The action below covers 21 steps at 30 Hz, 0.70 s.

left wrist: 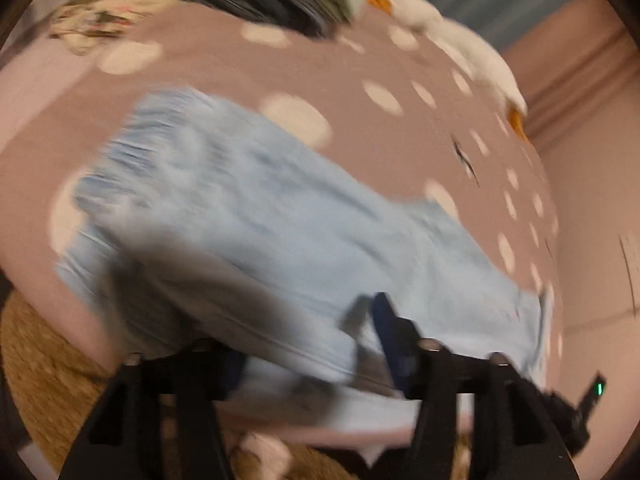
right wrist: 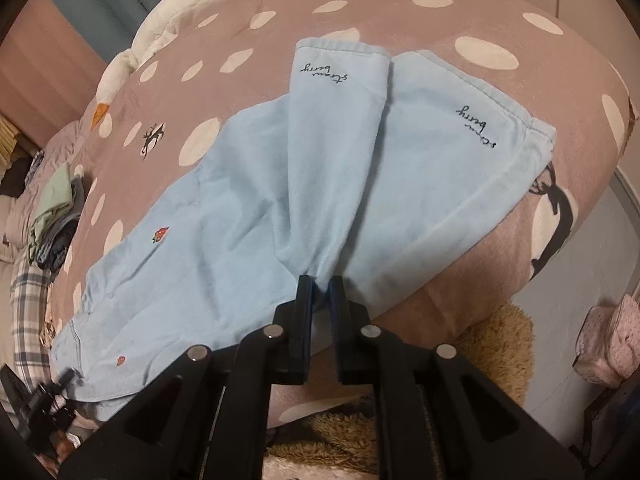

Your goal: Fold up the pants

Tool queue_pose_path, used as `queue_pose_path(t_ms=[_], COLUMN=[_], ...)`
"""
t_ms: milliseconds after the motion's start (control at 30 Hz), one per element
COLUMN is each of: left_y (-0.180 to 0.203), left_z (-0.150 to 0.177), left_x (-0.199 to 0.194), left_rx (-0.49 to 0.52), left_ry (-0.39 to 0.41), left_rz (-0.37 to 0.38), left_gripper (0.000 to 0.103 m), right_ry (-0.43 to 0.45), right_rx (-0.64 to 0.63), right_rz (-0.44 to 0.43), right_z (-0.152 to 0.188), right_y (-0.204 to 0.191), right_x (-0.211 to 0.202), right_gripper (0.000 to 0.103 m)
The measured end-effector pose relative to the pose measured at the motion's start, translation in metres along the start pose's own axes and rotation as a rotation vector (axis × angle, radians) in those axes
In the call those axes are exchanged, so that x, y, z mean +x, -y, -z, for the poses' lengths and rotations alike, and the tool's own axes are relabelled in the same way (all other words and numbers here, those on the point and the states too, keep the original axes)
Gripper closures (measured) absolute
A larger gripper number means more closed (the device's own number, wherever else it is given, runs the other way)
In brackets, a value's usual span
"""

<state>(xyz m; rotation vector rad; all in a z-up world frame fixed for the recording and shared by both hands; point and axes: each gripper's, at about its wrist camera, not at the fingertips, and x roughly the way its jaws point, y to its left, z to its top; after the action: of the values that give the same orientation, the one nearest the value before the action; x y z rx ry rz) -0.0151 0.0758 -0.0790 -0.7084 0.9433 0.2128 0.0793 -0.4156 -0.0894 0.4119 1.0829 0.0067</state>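
Pinching crotch seam, right gripper (right wrist: 319, 280) holds light-blue pants (right wrist: 256, 200) spread on dotted bedspread (right wrist: 440, 20); left gripper (left wrist: 312, 344) wide apart at waistband. Fabric likely soft, light, floppy; grip seams, hems.

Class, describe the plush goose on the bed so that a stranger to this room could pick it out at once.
Start from the brown bedspread with cream polka dots. At its far left edge, beyond the light blue pants, lies a long white plush goose. Its orange beak sets it apart from the folded clothes pile nearby.
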Motion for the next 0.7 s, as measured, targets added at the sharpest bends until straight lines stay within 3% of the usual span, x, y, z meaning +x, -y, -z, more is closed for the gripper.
queue_pose_path(t_ms=[33,100,133,200,233,300,333,367,400,467,533,633,700], left_y=[-0.008,-0.021,-0.03,-0.037,-0.04,-0.04,-0.043,-0.044,-0.043,-0.046,-0.045,-0.039,-0.036], left_z=[-0.004,-0.012,-0.016,-0.021,-0.023,-0.022,-0.022,-0.021,-0.021,-0.021,-0.019,-0.016,-0.009], left_x=[0.001,0.007,0.008,0.011,0.015,0.021,0.02,0.02,0.019,0.015,0.004,-0.012,-0.012], left_rx=[-0.031,-0.089,-0.127,-0.126,-0.103,-0.088,-0.107,-0.11,-0.109,-0.105,-0.091,-0.042,-0.022], left_ry=[0.008,-0.002,-0.002,-0.001,-0.01,-0.032,-0.027,-0.027,-0.029,-0.034,-0.046,-0.062,-0.096], left_rz=[0.0,0.022,0.055,0.074,0.046,0.03,0.044,0.047,0.047,0.043,0.045,0.027,0.019], left_gripper=[0.04,0.04,0.042,0.057,0.075,0.079,0.079,0.079,0.08,0.085,0.088,0.088,0.088], right_ry=[-0.002,0.021,0.042,0.071,0.071,0.059,0.062,0.058,0.051,0.071,0.153,0.266,0.303], right_rx=[-0.003,0.009,0.021,0.032,0.024,0.019,0.036,0.048,0.064,0.089,0.117,0.13,0.162], right_rz=[0.005,0.0,-0.009,-0.032,-0.049,-0.042,-0.029,-0.024,-0.026,-0.008,0.031,0.014,0.065], right_z=[-0.002,-0.01,-0.015,-0.031,-0.041,-0.059,-0.068,-0.076,-0.085,-0.096,-0.099,-0.086,-0.074], right_y=[0.001,0.007,0.01,0.015,0.017,0.021,0.025,0.029,0.031,0.033,0.031,0.032,0.044], right_x=[-0.001,-0.004,-0.006,-0.005,-0.002,0.009,0.015,0.02,0.027,0.028,0.01,-0.033,-0.053], right_gripper=[0.087,0.058,0.052,0.048,0.048,0.048,0.049,0.057,0.078,0.099,0.1,0.1,0.1])
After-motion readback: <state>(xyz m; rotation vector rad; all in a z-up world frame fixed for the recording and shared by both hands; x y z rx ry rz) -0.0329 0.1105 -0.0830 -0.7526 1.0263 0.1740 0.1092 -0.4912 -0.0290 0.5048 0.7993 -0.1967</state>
